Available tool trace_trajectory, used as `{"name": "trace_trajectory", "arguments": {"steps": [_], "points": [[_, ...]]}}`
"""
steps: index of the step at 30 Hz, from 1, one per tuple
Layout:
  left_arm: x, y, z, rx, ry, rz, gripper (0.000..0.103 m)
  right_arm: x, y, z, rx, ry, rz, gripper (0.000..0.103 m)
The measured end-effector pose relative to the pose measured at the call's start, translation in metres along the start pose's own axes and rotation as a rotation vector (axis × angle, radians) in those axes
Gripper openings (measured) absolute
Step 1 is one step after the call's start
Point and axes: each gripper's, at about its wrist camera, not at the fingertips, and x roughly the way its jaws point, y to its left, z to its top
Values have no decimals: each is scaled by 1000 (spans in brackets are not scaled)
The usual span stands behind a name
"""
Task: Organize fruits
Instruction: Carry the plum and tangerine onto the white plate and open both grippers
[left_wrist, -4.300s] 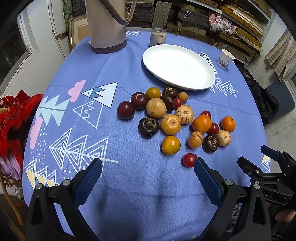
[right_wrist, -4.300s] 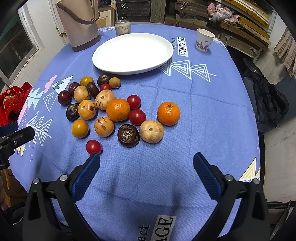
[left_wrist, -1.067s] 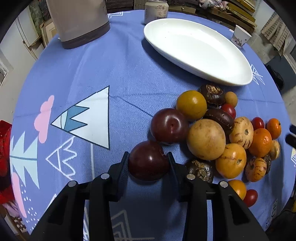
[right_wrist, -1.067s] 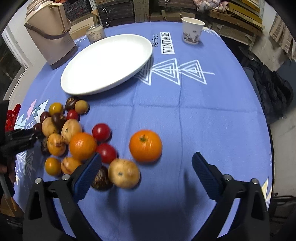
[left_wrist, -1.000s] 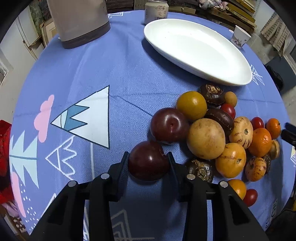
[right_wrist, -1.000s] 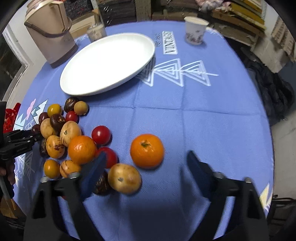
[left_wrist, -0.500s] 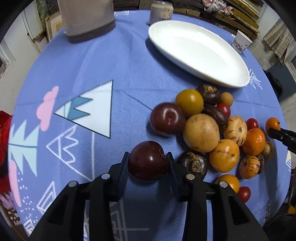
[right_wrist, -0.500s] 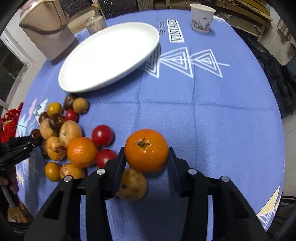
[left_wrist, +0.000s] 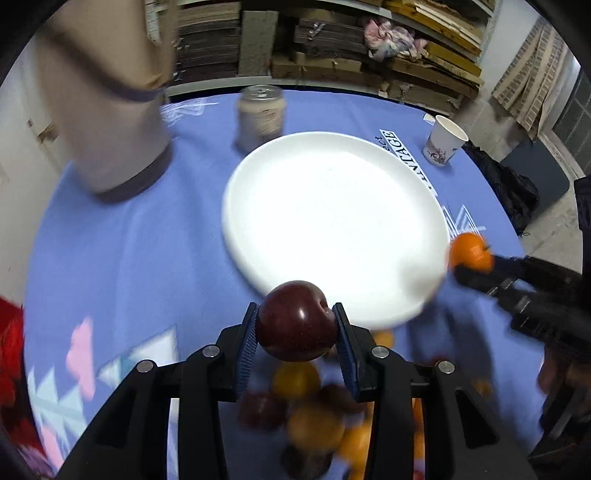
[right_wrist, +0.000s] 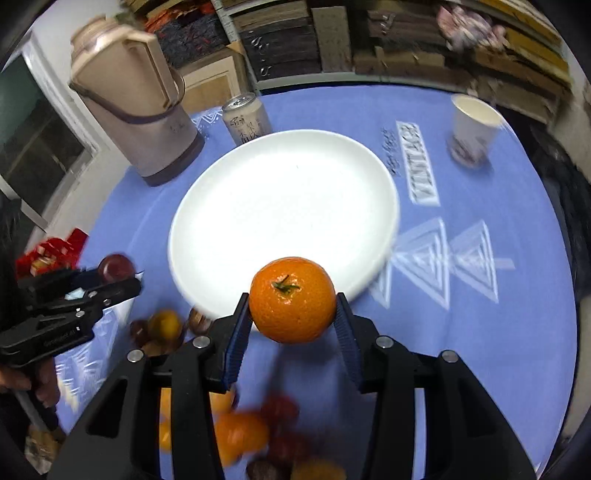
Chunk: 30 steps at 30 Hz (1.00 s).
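My left gripper (left_wrist: 295, 325) is shut on a dark red plum (left_wrist: 295, 319) and holds it in the air at the near rim of the white plate (left_wrist: 325, 199). My right gripper (right_wrist: 291, 314) is shut on an orange (right_wrist: 291, 299), held above the near rim of the same plate (right_wrist: 280, 206). The right gripper with the orange (left_wrist: 471, 253) shows at the right in the left wrist view. The left gripper with the plum (right_wrist: 116, 267) shows at the left in the right wrist view. The pile of other fruits (left_wrist: 314, 417) lies blurred on the blue cloth below both grippers.
A beige thermos jug (right_wrist: 136, 107) stands at the back left. A can (right_wrist: 245, 118) stands behind the plate. A paper cup (right_wrist: 472, 125) stands at the back right. Stacked boards (left_wrist: 332, 44) line the wall behind the table.
Both grippers have lifted their fruit off the cloth and moved forward to the plate's near rim. The fruit pile has dropped below them in view.
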Motion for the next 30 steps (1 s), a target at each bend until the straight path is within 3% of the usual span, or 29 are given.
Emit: {"name": "trace_trajectory", "arguments": {"steps": [4,13,15,16,17,24,30], "points": [[47,-14,26,16,53,18,39,39,4,10,-40,48,-58,43],[91,-19,59,-24,76,124,41,70,-7,31,-57,29,-149,45],[84,-17,57,-39,61,151,52,67,-10,32,-58,14,-149,48],[77,-11,53,-41,46,165,66,58,-11,30,-60,-3,-148,54],[69,-9,49,-41,28,183,72,50,-12,28,-58,-18,-142,56],[5,3,10,-24,-57,154,82,-22,-22,-13,-60,-83,-94,70],[-24,21,-61,-90,16,112,85,-57,-48,-91,28,17,-72,70]]}}
